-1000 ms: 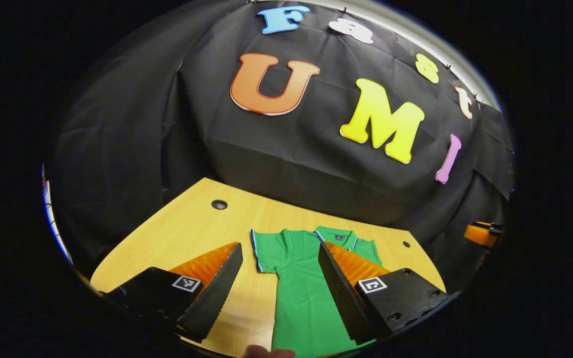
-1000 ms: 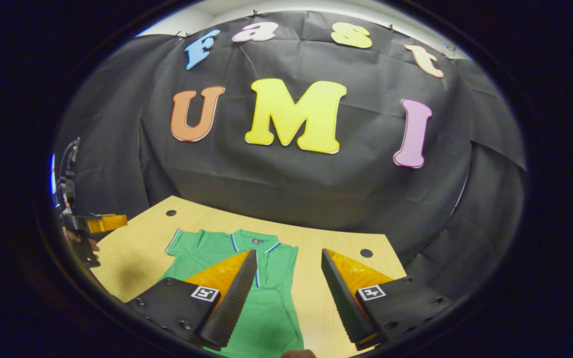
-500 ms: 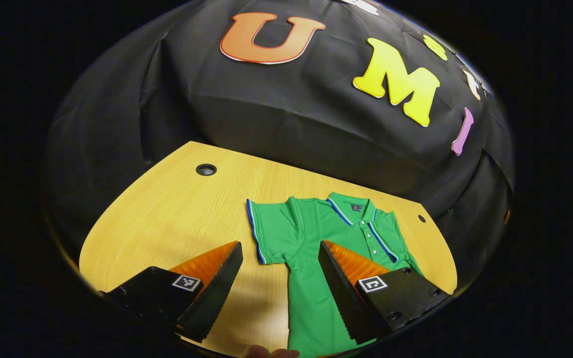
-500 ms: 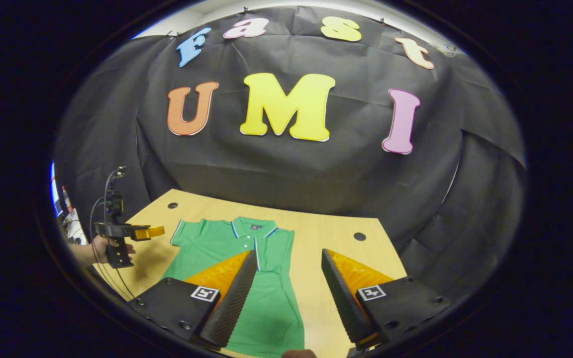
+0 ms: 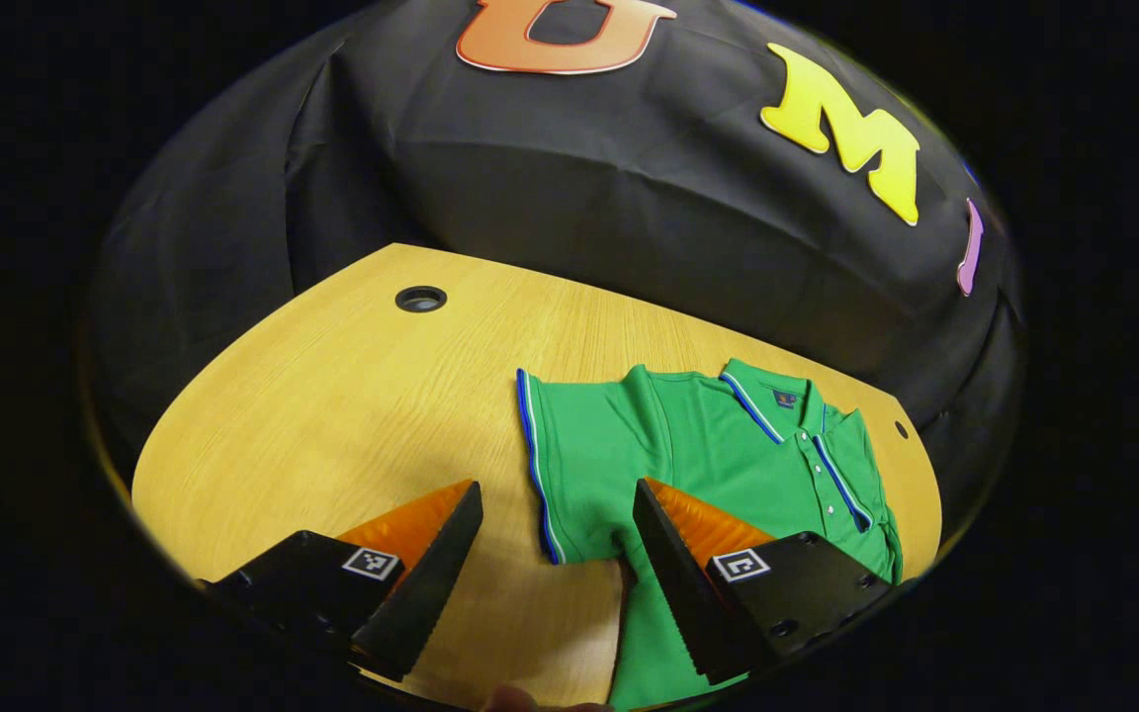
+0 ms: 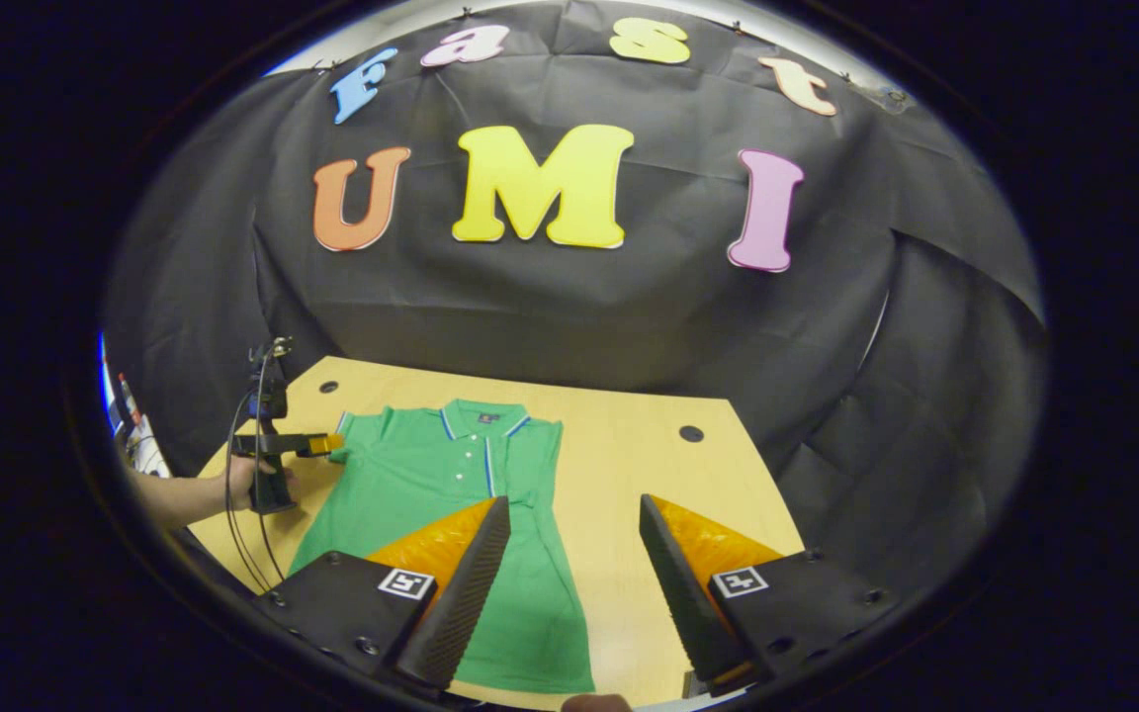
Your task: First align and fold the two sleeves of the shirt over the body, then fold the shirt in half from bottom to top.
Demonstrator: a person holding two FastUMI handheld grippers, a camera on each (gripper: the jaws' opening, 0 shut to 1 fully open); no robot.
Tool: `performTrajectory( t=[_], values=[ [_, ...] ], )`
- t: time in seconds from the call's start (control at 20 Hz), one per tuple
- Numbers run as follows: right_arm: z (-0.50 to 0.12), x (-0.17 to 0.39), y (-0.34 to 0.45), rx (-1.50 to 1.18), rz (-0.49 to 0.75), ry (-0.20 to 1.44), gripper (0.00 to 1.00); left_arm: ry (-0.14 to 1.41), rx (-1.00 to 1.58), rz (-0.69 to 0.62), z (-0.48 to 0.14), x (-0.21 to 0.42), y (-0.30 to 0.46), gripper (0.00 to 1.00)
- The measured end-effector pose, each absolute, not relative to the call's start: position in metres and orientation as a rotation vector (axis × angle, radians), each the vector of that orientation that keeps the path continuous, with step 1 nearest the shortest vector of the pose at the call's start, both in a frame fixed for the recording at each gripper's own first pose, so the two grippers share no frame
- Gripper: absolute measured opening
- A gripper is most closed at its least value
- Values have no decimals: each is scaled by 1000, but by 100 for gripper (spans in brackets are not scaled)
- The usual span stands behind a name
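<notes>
Green shirt [image 5: 698, 465] spread flat on wooden table [image 5: 332, 415], collar toward the booth wall, lying right of centre in the left gripper view and lower left of centre in the right gripper view. Left gripper [image 5: 555, 554] low over the sleeve [image 5: 569, 465] at lower centre, fingers apart, gripping nothing; seen again at the left edge of the right gripper view, held in a hand [image 6: 243, 485]. Right gripper [image 6: 569, 564] at bottom centre, fingers apart, above the shirt's edge and bare table.

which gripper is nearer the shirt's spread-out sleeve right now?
Left. The left gripper hangs open right at the sleeve; the right gripper is open by the shirt's opposite side.
</notes>
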State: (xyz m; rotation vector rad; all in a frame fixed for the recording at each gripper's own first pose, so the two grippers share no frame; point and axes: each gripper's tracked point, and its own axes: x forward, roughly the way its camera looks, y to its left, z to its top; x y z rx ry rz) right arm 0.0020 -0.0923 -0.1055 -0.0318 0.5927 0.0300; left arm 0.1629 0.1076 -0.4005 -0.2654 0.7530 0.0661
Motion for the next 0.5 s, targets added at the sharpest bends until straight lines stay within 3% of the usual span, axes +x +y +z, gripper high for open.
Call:
performTrajectory(
  t=[0.45,0.5],
  values=[
    [-122,4,-109,-2,-12,615,84,774,-209,120,-417,169,113,81],
    [-124,5,-110,-2,-12,614,84,776,-173,138,-421,169,115,88]
  ],
)
